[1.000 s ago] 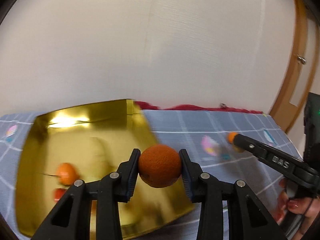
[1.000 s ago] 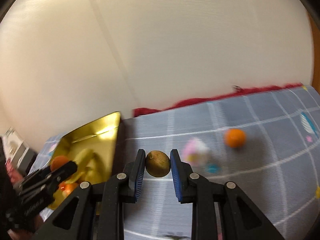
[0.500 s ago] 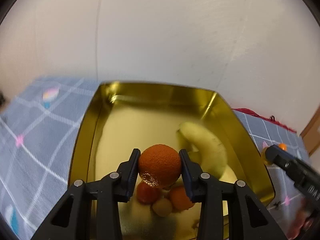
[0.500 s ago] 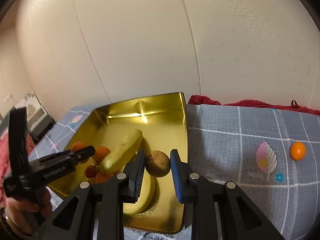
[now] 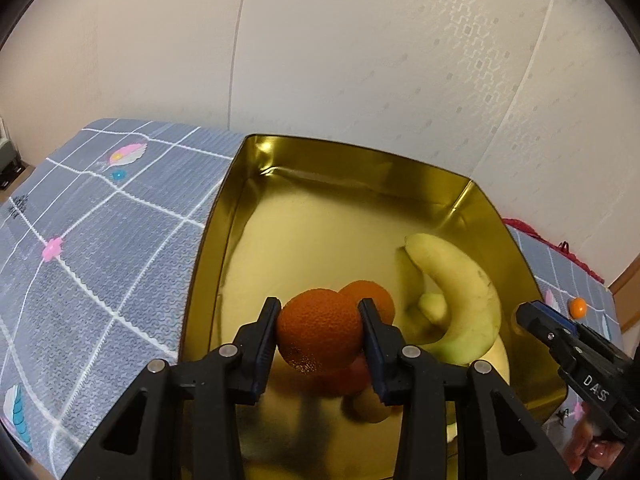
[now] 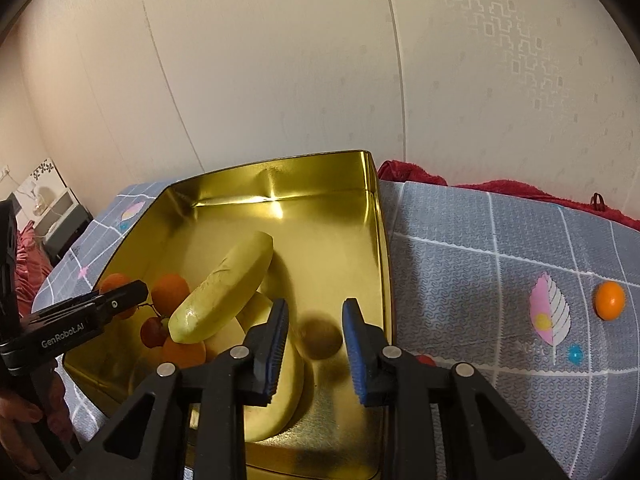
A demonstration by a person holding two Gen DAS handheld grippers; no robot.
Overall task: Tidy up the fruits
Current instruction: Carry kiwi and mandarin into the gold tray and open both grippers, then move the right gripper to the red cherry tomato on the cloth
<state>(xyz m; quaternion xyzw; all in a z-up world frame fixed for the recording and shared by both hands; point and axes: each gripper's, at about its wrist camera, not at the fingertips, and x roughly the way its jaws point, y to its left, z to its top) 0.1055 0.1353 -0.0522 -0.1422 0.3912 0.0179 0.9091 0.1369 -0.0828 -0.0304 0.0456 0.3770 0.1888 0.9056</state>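
My left gripper (image 5: 320, 334) is shut on an orange (image 5: 319, 331) and holds it over the gold tray (image 5: 280, 168). Under and behind it lie another orange (image 5: 372, 294), a yellow-green banana (image 5: 460, 300) and small red and pale fruits. My right gripper (image 6: 314, 338) is open above the tray's right side (image 6: 378, 240). A brown kiwi (image 6: 321, 340) sits blurred between and below its pads, free of them. In the right wrist view the banana (image 6: 224, 284) lies across oranges (image 6: 170, 290), and the left gripper (image 6: 120, 300) enters from the left.
The tray rests on a grey checked mat (image 5: 100, 240) with printed leaf patterns. A small orange ball (image 6: 609, 301) lies on the mat right of the tray. A red cloth (image 6: 500, 190) runs along the wall behind. A hand (image 6: 24, 412) holds the left tool.
Both grippers swung from the mat to over the tray. My right gripper opened and let go of the kiwi, which now sits low in the tray. The left still grips its orange.
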